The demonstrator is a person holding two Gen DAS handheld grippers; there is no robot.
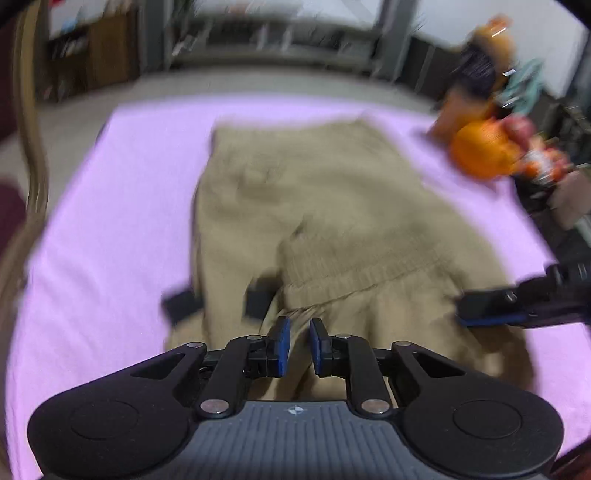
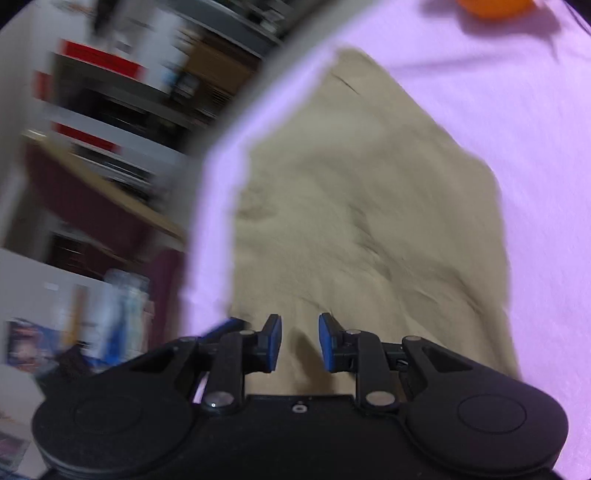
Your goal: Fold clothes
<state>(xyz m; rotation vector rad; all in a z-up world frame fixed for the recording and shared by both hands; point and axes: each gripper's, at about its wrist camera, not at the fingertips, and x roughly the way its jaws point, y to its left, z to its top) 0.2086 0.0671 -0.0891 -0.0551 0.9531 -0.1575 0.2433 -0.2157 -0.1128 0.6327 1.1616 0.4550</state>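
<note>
Khaki trousers (image 1: 332, 206) lie on a lilac sheet (image 1: 110, 221), with the elastic waistband folded over toward me. My left gripper (image 1: 300, 343) hovers over the near edge of the fabric, jaws slightly apart with nothing between them. My right gripper (image 2: 300, 341) is over the same trousers (image 2: 351, 221), jaws apart and empty. The right gripper also shows in the left wrist view (image 1: 495, 306) at the garment's right edge. Both views are motion-blurred.
An orange round object (image 1: 480, 151) and other colourful items sit at the sheet's far right corner; the orange one also shows in the right wrist view (image 2: 491, 7). Shelves (image 2: 103, 110) and furniture stand beyond the left edge of the sheet (image 2: 535, 147).
</note>
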